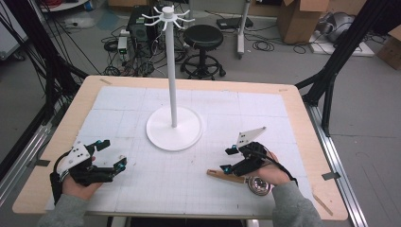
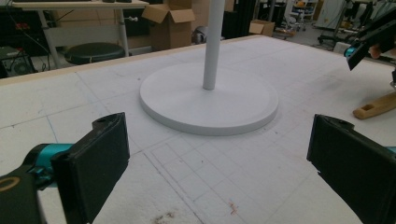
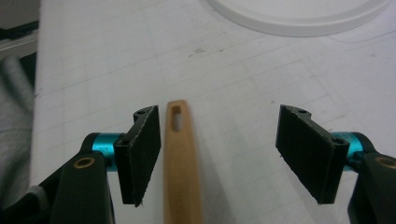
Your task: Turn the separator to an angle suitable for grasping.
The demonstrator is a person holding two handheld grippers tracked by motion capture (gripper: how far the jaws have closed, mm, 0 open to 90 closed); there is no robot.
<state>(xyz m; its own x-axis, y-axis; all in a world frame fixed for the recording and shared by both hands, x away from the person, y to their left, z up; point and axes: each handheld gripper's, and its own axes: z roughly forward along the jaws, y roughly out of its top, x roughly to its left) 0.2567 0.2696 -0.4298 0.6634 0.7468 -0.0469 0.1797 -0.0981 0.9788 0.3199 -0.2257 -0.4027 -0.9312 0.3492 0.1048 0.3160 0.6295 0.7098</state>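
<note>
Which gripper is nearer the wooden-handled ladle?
Right. The right gripper sits open over the ladle, its handle between the jaws. The left gripper is open across the table, well apart.

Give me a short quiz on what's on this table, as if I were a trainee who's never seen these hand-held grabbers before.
1. True or false: the right gripper has its jaws shut on the wooden handle.
2. What stands at the middle of the table?
A. a white stand
B. a cardboard box
C. a black stool
3. Fill in: the wooden handle ends in a round ____ head near the person's right hand.

Key
1. False: the jaws are open, with the handle between them, close to one.
2. A: the white stand, a round base with a tall post.
3. Metal.
</note>
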